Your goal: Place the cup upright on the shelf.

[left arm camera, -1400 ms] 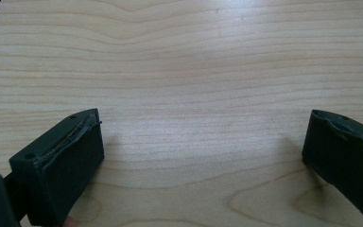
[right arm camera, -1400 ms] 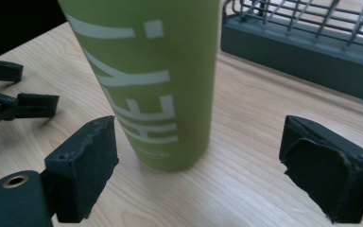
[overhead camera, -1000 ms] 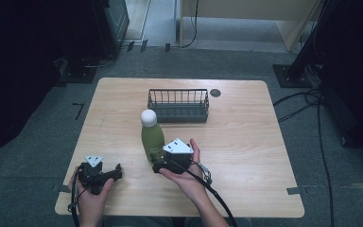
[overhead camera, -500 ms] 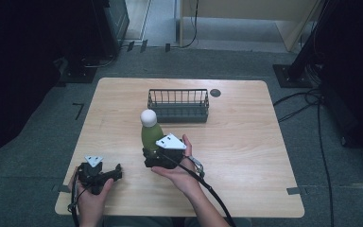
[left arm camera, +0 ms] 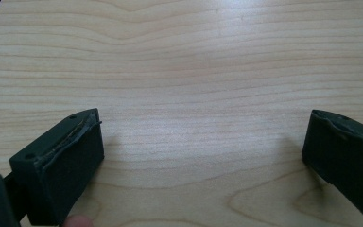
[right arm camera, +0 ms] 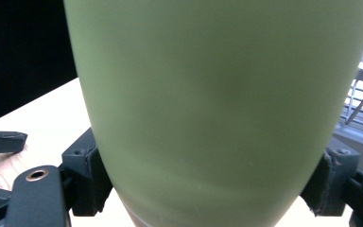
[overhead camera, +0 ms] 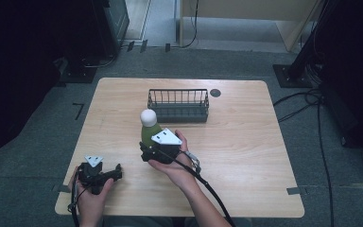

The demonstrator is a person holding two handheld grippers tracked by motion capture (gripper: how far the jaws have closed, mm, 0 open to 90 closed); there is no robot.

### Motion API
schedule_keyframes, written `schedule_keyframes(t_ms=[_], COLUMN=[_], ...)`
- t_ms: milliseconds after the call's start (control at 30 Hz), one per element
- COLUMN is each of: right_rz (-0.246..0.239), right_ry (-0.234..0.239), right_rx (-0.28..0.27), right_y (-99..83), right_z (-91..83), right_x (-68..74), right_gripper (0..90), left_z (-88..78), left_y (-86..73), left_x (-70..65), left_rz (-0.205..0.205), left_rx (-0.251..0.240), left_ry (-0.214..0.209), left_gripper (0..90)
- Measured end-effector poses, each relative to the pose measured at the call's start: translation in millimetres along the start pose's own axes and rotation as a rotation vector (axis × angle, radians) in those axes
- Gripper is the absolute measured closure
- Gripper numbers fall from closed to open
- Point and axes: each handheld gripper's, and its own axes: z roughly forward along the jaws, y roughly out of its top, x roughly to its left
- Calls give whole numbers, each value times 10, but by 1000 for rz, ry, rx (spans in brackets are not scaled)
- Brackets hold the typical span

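Mid-table: right tool (overhead camera: 146, 152) clamps green bottle (overhead camera: 148, 131).

Overhead light fell evenly on the pale wooden counter (overhead camera: 246, 142), while the floor and equipment around it sank into near-black shadow. In the left claw view, a soft sheen brightened the wood grain and the black jaws cast faint shadows. The smooth olive-green bottle (right arm camera: 217, 109) loomed close, soft and blurred.

Green bottle (right arm camera: 227, 109) cropped top and bottom; tongs (overhead camera: 145, 152) contact possibly hidden.
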Motion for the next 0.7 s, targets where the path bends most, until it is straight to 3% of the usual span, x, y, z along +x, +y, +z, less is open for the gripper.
schedule_keyframes(t_ms=[167,267,300,533,700], right_rz=[2,19,-3,-26,9], right_ry=[23,24,17,34,50], right_rx=[21,28,25,37,46], right_y=[7,6,13,25,59], right_z=[42,62,57,48,18], right_x=[-13,-26,-20,-41,-104], right_gripper=[148,179,196,203,205], left_z=[1,1,1,2,3], left_y=[2,2,2,3,4], left_x=[-1,-1,-1,-1,-2], left_rz=[0,0,0,2,3], left_rx=[0,0,0,0,1], left_ry=[-2,-2,-2,-3,-3], left_gripper=[0,0,0,0,0])
